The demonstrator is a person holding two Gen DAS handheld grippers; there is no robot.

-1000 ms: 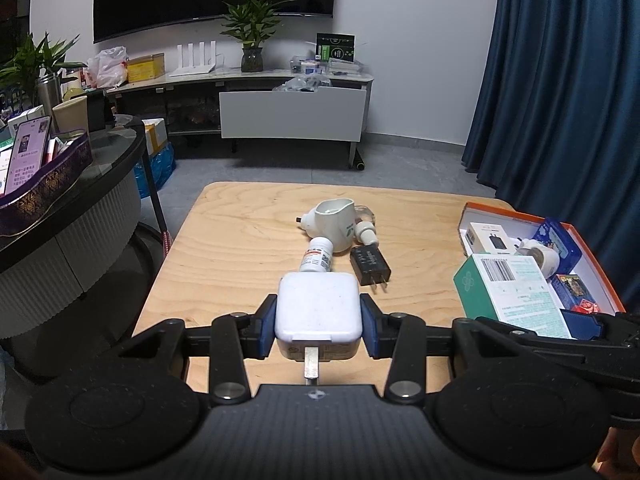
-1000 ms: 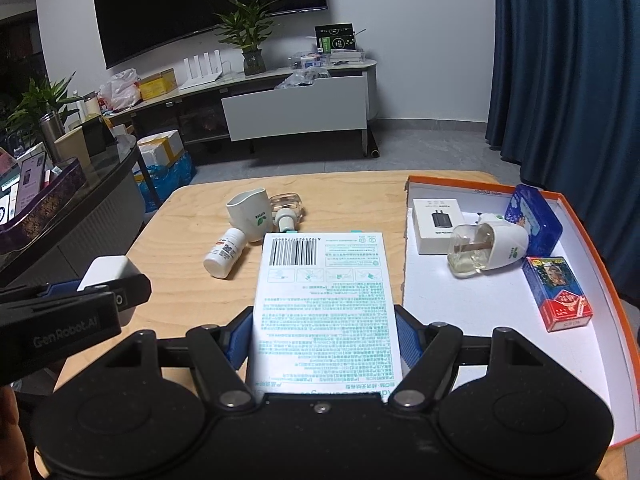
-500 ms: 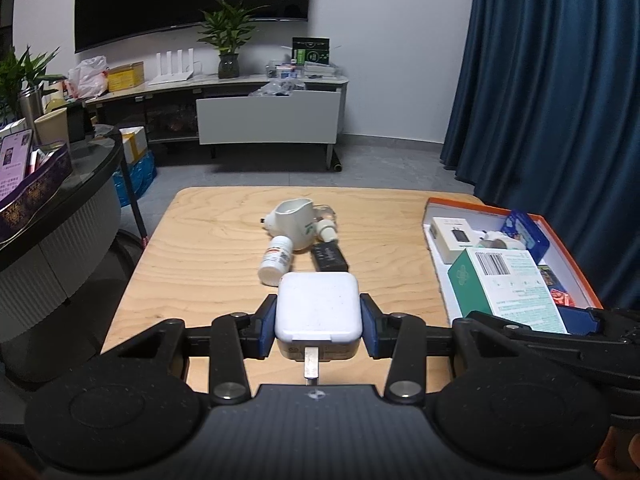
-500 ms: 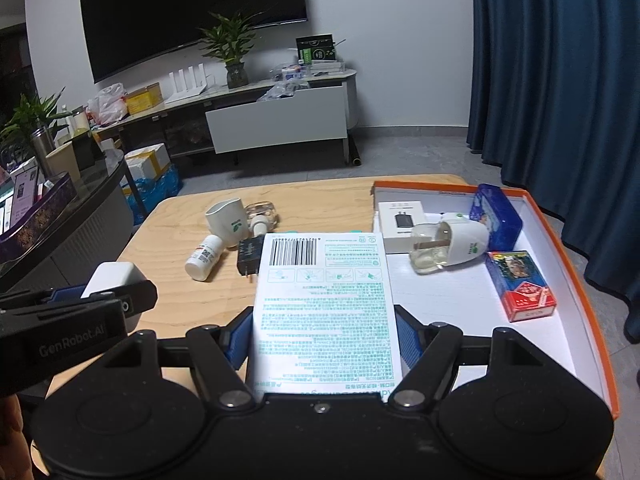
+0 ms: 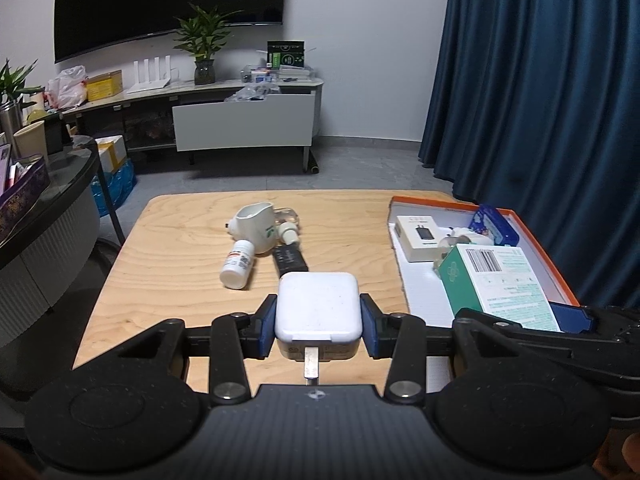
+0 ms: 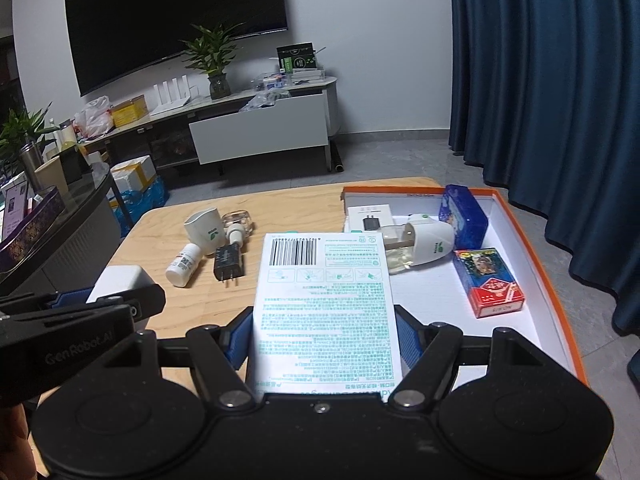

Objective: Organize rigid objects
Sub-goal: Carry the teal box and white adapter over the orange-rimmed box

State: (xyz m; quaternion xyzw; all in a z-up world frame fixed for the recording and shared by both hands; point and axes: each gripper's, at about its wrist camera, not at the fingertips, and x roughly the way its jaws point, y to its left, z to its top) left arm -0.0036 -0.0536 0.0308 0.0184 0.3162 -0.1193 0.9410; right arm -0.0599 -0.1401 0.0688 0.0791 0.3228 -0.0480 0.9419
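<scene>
Wooden table [image 5: 168, 280]: white cup [image 5: 256, 232] on side, pill bottle [image 5: 237, 269], black charger [image 5: 290, 260], orange-rimmed tray [image 5: 540, 248] at right.

We see a tabletop [image 5: 168, 264] of pale wood with visible grain and a smooth, low-sheen finish. The white charger [image 5: 318, 306] looks like smooth plastic with a soft gloss, its prong bare metal. The green-and-white box [image 6: 324, 300] is printed cardboard, fairly matt. The tray [image 6: 536, 256] looks like cardboard, orange at the rim and matt white inside. The black adapter [image 6: 229, 261] is matt plastic. The curtain [image 5: 540, 100] is dark blue cloth in heavy folds.
</scene>
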